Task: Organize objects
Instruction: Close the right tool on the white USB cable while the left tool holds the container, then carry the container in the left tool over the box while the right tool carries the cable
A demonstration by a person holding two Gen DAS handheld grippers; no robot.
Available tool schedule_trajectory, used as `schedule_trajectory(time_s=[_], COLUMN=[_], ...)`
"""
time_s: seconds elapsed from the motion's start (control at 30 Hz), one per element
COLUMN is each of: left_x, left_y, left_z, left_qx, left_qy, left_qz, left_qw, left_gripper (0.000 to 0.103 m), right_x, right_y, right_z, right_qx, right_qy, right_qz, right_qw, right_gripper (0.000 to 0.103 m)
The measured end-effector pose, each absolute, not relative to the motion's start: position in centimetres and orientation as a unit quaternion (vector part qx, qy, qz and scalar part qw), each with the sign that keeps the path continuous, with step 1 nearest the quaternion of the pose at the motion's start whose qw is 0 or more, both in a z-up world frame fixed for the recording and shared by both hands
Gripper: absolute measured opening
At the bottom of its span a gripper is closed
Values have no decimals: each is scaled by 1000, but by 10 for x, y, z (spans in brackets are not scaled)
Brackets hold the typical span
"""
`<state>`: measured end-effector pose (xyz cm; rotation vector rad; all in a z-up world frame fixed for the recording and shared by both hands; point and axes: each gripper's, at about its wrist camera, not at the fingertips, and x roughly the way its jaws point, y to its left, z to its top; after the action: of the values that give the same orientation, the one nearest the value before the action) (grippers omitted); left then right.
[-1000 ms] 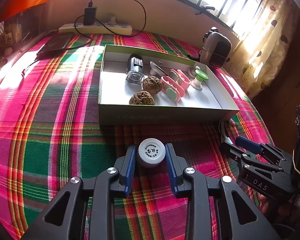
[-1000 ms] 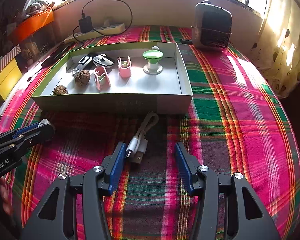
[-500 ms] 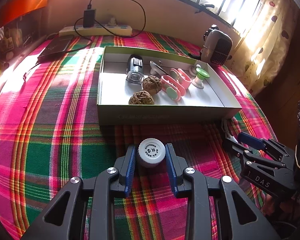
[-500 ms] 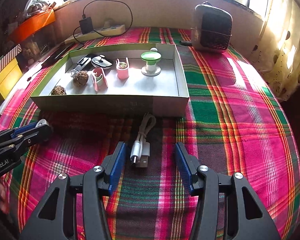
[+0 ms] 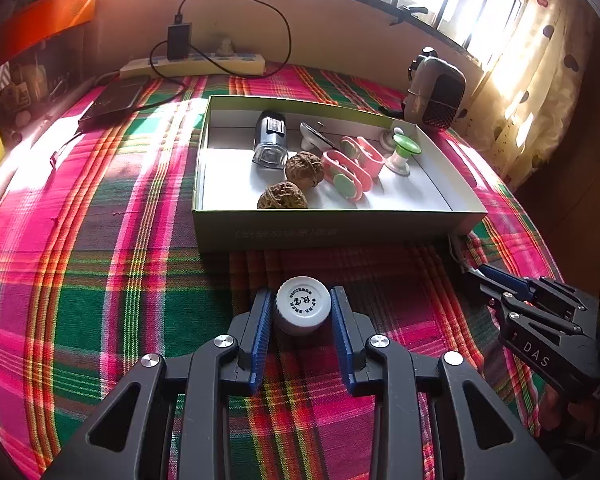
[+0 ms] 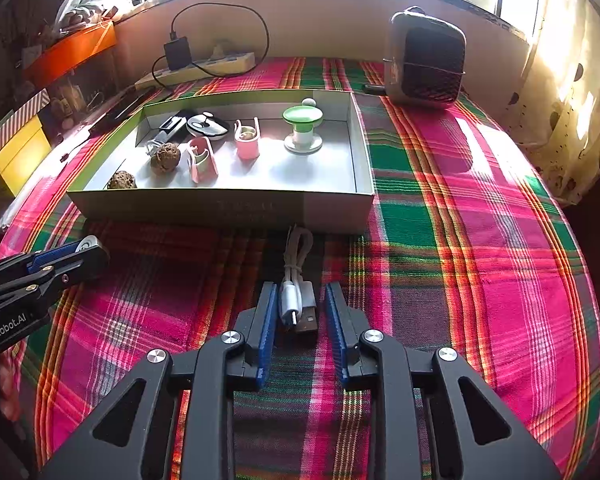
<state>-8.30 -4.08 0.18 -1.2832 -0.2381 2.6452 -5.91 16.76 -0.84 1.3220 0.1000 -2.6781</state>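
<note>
- Left hand-held gripper (image 5: 302, 308) pinches a white-capped bottle (image 5: 302, 305) above the plaid tabletop (image 5: 100, 264), near the box (image 5: 332, 232).
- Right hand-held gripper (image 6: 301, 312) straddles a white USB cable (image 6: 296, 280), fingers apart, not gripping it.

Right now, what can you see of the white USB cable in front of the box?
The white USB cable is bundled into a short coil and lies on the plaid cloth just in front of the box. Its loop end points toward the box; the two plugs, one white and one metal USB-A, lie between the right gripper fingers. Small gaps show beside it, so contact is unclear.
</note>
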Motion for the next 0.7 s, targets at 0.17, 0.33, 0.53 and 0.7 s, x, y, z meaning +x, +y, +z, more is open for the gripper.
schedule_trajectory(time_s=[0.17, 0.33, 0.53, 0.7], left_x=[-83, -82, -82, -82], left_y=[-41, -41, -40, -40], left_z=[2, 2, 1, 2], left_qx=[-432, -432, -432, -432], left_qy=[-81, -81, -81, -81], left_qz=[893, 893, 893, 893], left_qw=[96, 95, 95, 95], left_gripper=[27, 27, 27, 27], right_x=[-59, -57, -57, -56], right_y=[168, 168, 169, 167], right_z=[-8, -8, -8, -8], right_qx=[441, 440, 439, 438], right_qy=[33, 30, 28, 27], right_qz=[-894, -894, -894, -894], right_qw=[79, 82, 84, 88], right_gripper=[21, 21, 20, 20])
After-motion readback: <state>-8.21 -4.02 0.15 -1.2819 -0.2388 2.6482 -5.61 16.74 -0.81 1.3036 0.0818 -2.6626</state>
